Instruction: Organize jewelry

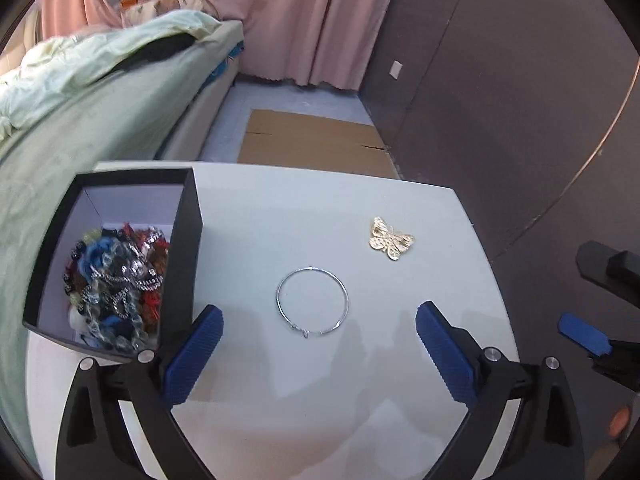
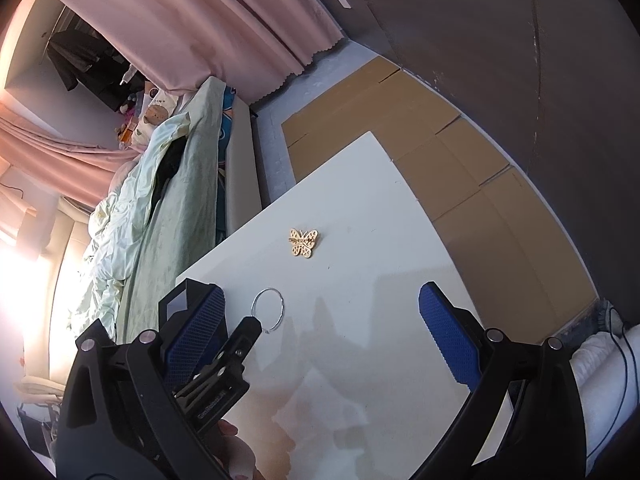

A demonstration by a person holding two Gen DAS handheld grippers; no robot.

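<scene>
A thin silver bangle (image 1: 312,302) lies flat on the white table (image 1: 280,220), just ahead of my open, empty left gripper (image 1: 318,322). A gold butterfly brooch (image 1: 391,239) lies farther off to the right. A black box (image 1: 188,240) with white inner walls stands at the table's left, holding a heap of mixed jewelry (image 1: 116,292). In the right wrist view my right gripper (image 2: 320,308) is open and empty over the table (image 2: 360,360). The bangle (image 2: 268,310) lies near its left finger, the brooch (image 2: 303,242) ahead. Part of the box (image 2: 182,302) shows behind the left finger.
A bed with pale green bedding (image 1: 80,92) runs along the table's left side. Flattened cardboard (image 1: 316,144) lies on the floor beyond the table, with pink curtains (image 1: 296,20) and a dark wall (image 1: 500,80) behind. The right gripper's blue finger (image 1: 584,334) shows at the right edge.
</scene>
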